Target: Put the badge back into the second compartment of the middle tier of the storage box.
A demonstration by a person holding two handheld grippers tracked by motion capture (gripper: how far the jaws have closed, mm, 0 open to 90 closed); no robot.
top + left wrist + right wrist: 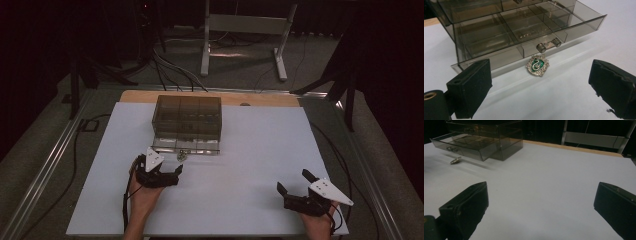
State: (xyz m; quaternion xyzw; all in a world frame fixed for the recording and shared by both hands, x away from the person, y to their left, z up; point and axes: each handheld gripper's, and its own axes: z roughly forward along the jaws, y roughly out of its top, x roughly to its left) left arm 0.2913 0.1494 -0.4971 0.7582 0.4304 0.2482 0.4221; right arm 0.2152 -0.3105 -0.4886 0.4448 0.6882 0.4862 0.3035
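Note:
A smoky clear drawer box (187, 117) stands at the back middle of the white table, its bottom drawer (524, 37) pulled out and split into compartments. A small silver badge with a green crest (537, 65) lies on the table just in front of the drawer's knob (548, 44); it also shows as badge (181, 155) and badge (455, 160). My left gripper (172, 175) is open, a short way in front of the badge, nothing between its jaws. My right gripper (294, 181) is open over bare table at the front right, far from the box (484, 140).
The white table top (250, 150) has a wooden strip (260, 99) along its back edge. Cables run on the floor to the left and behind. A metal frame stand (245, 30) is behind the table.

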